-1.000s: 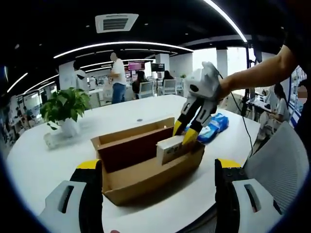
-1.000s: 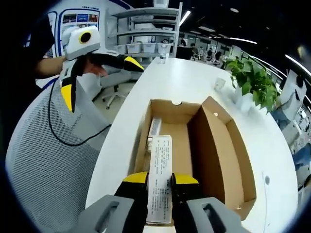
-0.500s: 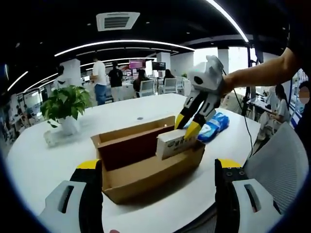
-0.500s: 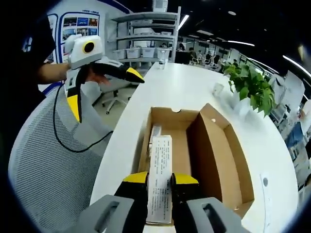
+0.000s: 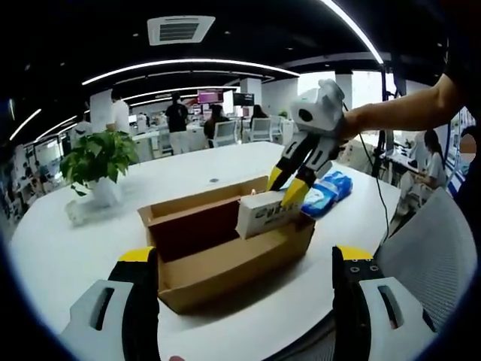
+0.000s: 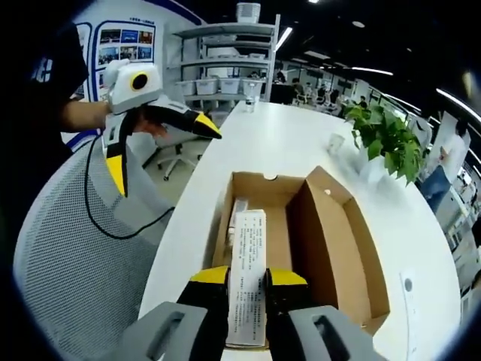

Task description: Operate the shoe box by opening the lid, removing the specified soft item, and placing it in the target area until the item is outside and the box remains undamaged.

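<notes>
a white pack (image 6: 248, 278) is clamped by the right gripper (image 6: 246, 280) above the open shoe box (image 6: 331, 248); the left gripper (image 6: 150, 143), at ten o'clock, is spread.

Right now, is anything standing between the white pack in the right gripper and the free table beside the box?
Only the box wall. The right gripper holds the white pack above the rim; the blue packet lies beyond.

- A white table (image 5: 68, 248) carries a leafy potted plant (image 5: 98, 162) near its far edge.
- A blue packet (image 5: 328, 192) lies on the tabletop.
- A grey mesh chair (image 6: 71, 256) stands beside the table.
- Shelving with storage bins (image 6: 225, 56) lines the back (contents too small to tell).
- People stand in the distant office (image 5: 179, 124).
</notes>
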Demonstrator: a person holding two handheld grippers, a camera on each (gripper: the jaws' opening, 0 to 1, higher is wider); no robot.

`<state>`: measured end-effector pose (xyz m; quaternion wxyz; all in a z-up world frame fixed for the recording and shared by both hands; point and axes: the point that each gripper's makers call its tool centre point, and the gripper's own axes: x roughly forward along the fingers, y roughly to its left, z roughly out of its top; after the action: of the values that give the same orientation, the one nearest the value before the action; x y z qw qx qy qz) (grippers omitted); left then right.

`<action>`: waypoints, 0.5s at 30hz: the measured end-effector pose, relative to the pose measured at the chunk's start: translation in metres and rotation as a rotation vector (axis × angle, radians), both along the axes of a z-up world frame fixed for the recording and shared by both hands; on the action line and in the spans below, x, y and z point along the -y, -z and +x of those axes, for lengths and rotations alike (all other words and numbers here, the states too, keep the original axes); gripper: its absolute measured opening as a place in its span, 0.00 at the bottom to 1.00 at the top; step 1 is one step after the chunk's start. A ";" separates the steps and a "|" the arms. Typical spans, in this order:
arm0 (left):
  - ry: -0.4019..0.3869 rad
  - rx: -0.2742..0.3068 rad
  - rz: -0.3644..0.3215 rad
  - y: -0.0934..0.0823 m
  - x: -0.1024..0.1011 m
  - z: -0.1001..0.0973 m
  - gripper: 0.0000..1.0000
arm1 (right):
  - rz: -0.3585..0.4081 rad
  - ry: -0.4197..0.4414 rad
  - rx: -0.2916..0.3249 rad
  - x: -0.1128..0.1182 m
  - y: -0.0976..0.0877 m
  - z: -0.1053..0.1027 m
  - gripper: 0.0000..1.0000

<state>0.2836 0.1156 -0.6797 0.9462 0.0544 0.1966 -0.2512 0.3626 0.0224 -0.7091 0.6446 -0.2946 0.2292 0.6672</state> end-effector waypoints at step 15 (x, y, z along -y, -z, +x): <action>0.001 -0.012 0.008 0.002 -0.001 0.000 1.00 | 0.006 -0.008 0.023 0.010 -0.014 0.006 0.13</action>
<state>0.2839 0.1167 -0.6822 0.9446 0.0566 0.2032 -0.2514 0.3682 0.0125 -0.6952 0.6453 -0.3012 0.2183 0.6672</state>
